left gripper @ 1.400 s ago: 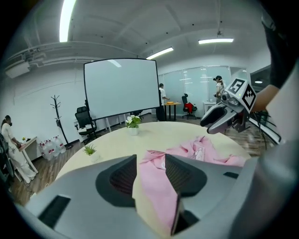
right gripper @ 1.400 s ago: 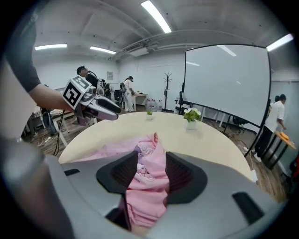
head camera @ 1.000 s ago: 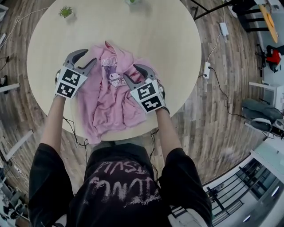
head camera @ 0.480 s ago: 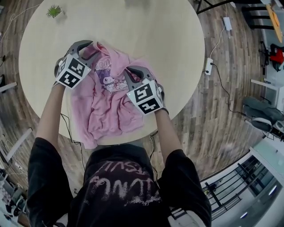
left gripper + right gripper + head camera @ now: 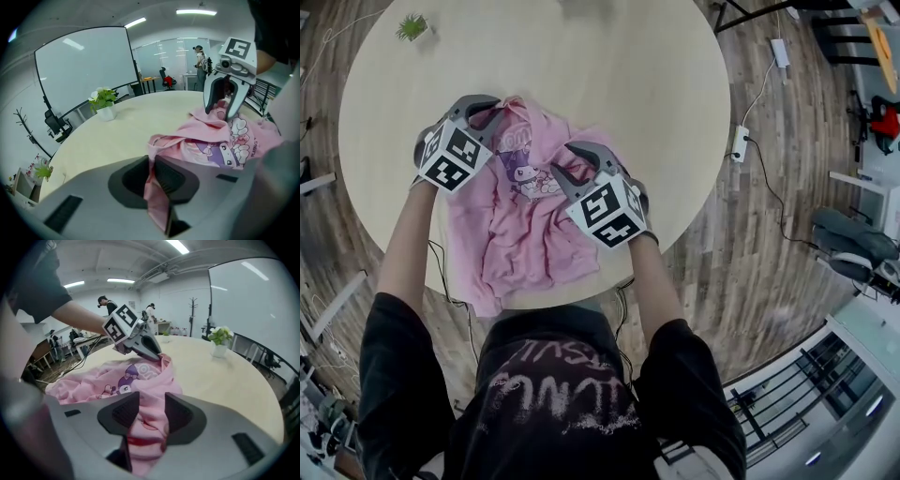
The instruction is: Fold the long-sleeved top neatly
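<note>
The long-sleeved top [image 5: 525, 230] is soft pink knit, crumpled into ridges and folds on the near side of a round, smooth, pale-wood table [image 5: 609, 66]; its lower edge droops over the table's near rim. A cartoon print [image 5: 530, 173] in purple and white shows on the chest, partly buckled by a fold. The sleeves are lost in the bunched cloth; I cannot tell where either one lies.

The left gripper [image 5: 490, 108] is grey moulded plastic with curved, ribbed dark pads; its jaws are closing, and its own view shows them nipped on a thin doubled edge of the top, the cloth hanging down between the pads. The right gripper [image 5: 565, 161] sits at the top's right side; its jaws are opening, with a thick bunch of pink cloth standing in the widening gap — loosely, as far as its view shows. Each gripper carries a white cube with black square markers.

A small leafy plant [image 5: 412, 26] in a white pot stands at the table's far left edge, well apart from the top. The table's far edge is cut off at the top of the head view; the near rim is hidden behind the person's black shirt [image 5: 548, 394] and forearms.
</note>
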Motion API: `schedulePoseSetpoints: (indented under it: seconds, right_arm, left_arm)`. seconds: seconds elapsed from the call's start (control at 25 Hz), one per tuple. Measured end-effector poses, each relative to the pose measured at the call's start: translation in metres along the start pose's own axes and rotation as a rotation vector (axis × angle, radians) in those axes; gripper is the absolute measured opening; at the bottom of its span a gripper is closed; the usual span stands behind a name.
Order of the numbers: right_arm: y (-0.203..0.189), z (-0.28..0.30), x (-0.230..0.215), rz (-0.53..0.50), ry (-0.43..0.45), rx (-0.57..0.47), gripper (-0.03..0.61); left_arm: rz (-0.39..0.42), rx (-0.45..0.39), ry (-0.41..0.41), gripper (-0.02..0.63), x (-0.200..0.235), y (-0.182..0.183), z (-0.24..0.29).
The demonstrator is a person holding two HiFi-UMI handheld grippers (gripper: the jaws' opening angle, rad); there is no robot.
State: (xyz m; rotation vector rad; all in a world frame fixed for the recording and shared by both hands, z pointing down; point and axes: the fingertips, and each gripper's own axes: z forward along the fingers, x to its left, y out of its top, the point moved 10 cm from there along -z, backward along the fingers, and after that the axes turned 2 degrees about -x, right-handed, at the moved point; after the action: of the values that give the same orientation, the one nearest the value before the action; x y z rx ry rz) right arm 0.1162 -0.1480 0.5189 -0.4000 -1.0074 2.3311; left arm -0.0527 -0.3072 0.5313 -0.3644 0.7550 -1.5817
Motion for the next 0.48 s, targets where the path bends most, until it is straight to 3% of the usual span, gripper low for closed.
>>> schedulePoseSetpoints:
  seconds: [0.08,0.2,0.36,0.48]
  right_arm:
    - [-0.001,0.009,0.008,-0.066,0.042,0.05,0.21]
    - [-0.003,0.02,0.012,-0.113,0.046,0.1,0.216]
    - [-0.006,0.026,0.009,-0.113,0.002,0.127,0.079]
    - [-0.008,0.026,0.006,-0.094,-0.014,0.126,0.035]
  left_arm:
    - [-0.003,-0.002,0.004,0.049,-0.001,0.0,-0.002]
    - [-0.008,-0.003,0.007,0.049,-0.002,0.0,-0.005]
    - [-0.011,-0.008,0.011,0.046,-0.003,-0.001,-0.008]
    - [-0.01,-0.007,0.012,0.044,-0.003,-0.003,-0.011]
